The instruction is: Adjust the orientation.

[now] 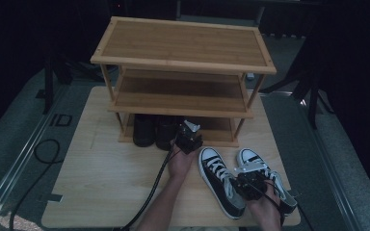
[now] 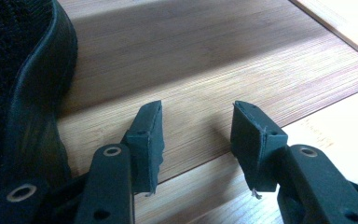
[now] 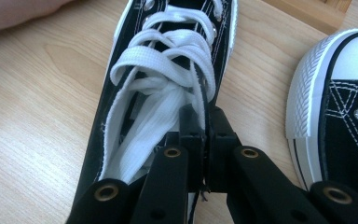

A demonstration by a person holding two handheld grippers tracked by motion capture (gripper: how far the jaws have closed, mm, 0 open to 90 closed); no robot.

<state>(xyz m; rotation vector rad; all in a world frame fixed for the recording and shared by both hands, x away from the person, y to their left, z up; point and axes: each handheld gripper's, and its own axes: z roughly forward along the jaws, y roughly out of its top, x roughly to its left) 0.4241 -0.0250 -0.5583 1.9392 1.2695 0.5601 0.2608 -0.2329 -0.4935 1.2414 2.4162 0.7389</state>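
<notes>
Right gripper (image 3: 204, 122) clamped on collar edge of left sneaker (image 1: 218, 180) on table (image 1: 106, 178) – grab step done. Left gripper (image 2: 196, 128) spread, empty, at bottom shelf (image 2: 205, 60). Next, probably: lift clear, slide onto shelf – mind dangling laces.

Two black-and-white sneakers lie on the bench: one sneaker (image 3: 168, 93) clamped at its collar between the right jaws, the other sneaker (image 3: 340, 107) just beside them. Two dark shoes (image 1: 155, 131) sit beside the left jaws, on one three-tier wooden rack (image 1: 183, 45).
</notes>
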